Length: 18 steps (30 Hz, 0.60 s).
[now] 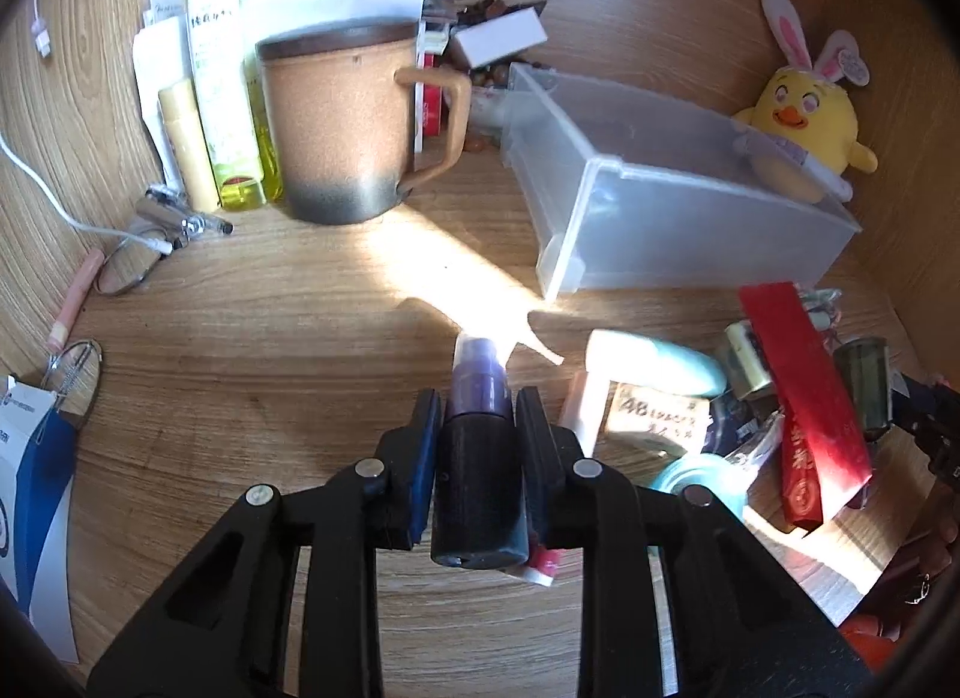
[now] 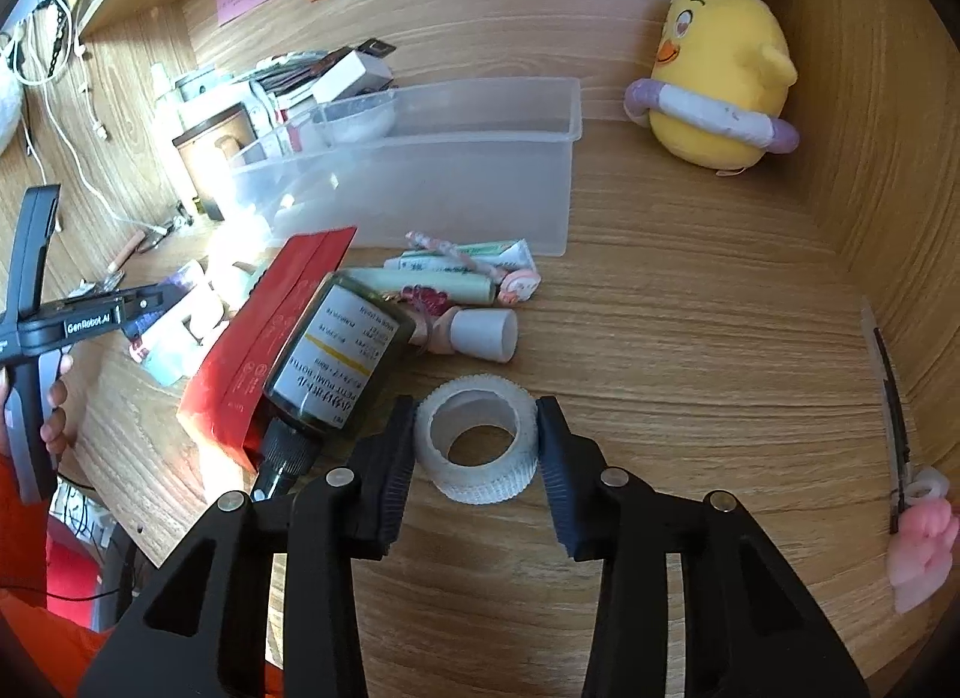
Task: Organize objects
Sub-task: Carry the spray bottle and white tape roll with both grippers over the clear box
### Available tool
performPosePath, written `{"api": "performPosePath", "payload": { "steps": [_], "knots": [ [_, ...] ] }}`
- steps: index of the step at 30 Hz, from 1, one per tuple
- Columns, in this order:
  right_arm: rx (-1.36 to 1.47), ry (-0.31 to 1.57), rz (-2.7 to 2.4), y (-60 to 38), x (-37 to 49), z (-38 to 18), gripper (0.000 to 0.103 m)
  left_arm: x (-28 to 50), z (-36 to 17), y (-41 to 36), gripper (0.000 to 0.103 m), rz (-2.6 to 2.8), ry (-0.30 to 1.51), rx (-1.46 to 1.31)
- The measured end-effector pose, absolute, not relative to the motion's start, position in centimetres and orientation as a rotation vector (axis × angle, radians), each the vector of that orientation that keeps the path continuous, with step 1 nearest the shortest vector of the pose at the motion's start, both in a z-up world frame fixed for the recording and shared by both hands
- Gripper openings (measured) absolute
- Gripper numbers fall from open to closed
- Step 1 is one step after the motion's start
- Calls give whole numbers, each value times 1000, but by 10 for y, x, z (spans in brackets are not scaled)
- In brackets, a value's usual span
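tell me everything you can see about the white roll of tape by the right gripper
The white roll of tape is a short, wide ring with a finely textured, gauze-like outer face and an open core. It lies tilted on the wooden desk, hole facing the camera, between the right gripper pads, which touch both its sides.

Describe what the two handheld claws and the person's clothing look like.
Both claws, the left claw and the right claw, are matte black, with angular linkage arms joined by silver round pins and dark blue ribbed pads. Seen from the right wrist view, the left unit has a black pistol-style handle with white "GenRobot.AI" lettering. The person wears an orange-red sleeve.
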State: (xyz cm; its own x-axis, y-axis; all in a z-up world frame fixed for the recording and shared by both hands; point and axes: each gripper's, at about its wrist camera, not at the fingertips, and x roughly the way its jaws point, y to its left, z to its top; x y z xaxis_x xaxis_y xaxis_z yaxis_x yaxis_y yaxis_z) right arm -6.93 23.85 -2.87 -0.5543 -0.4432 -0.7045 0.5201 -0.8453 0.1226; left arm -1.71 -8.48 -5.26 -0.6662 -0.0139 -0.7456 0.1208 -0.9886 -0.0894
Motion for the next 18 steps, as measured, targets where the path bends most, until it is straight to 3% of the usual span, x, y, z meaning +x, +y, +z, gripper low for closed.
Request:
{"api": "performPosePath", "payload": {
  "steps": [18],
  "knots": [
    [756, 98, -2426, 220, -88, 34, 36, -17, 17, -48, 25, -3004, 203, 977]
  ]
}}
